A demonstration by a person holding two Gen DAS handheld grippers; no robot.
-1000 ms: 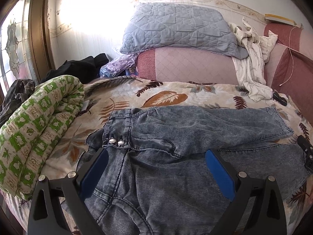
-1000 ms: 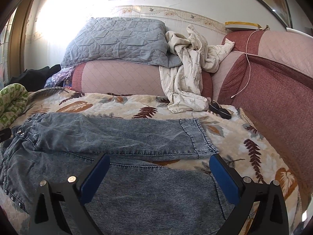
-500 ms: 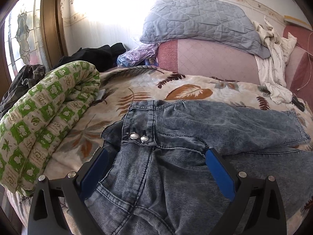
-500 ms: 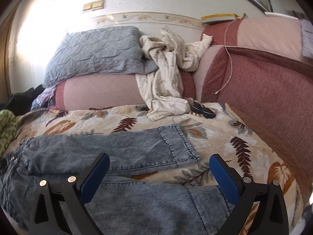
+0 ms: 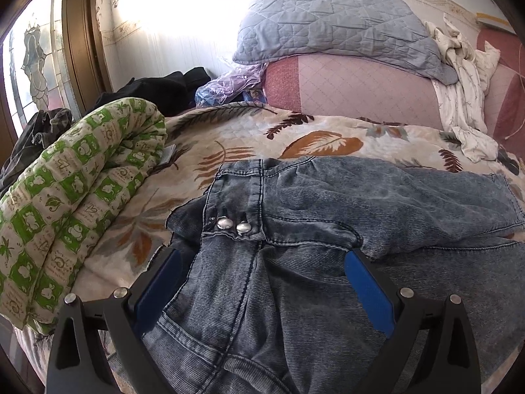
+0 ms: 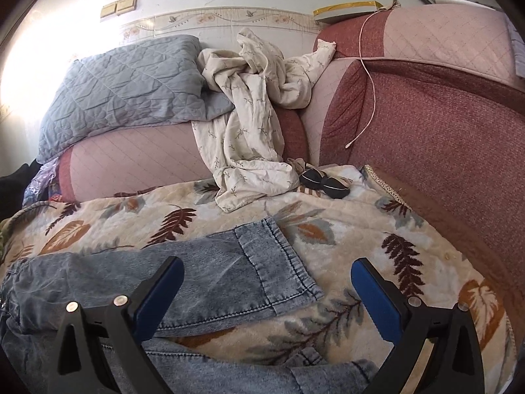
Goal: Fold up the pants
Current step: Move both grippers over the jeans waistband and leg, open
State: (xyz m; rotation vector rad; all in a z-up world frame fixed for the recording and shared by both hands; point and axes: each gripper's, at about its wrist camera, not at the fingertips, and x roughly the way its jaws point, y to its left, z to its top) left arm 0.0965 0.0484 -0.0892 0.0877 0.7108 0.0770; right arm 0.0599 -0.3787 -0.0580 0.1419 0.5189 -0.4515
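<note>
Both claws spread wide and holding nothing: the left claw (image 5: 262, 282) hangs over the waistband of the jeans (image 5: 328, 262), snaps at its twelve o'clock, while the right claw (image 6: 267, 290) hovers over the far leg's cuff (image 6: 279, 262) on the bed (image 6: 377, 229). The jeans lie flat, legs apart, near leg at six o'clock in the right view. This looks like the lengthwise fold being set up; next, each claw should drop and pinch an edge.

Tongs (image 5: 261, 282) spread over jeans (image 5: 328, 229) waistband.
</note>
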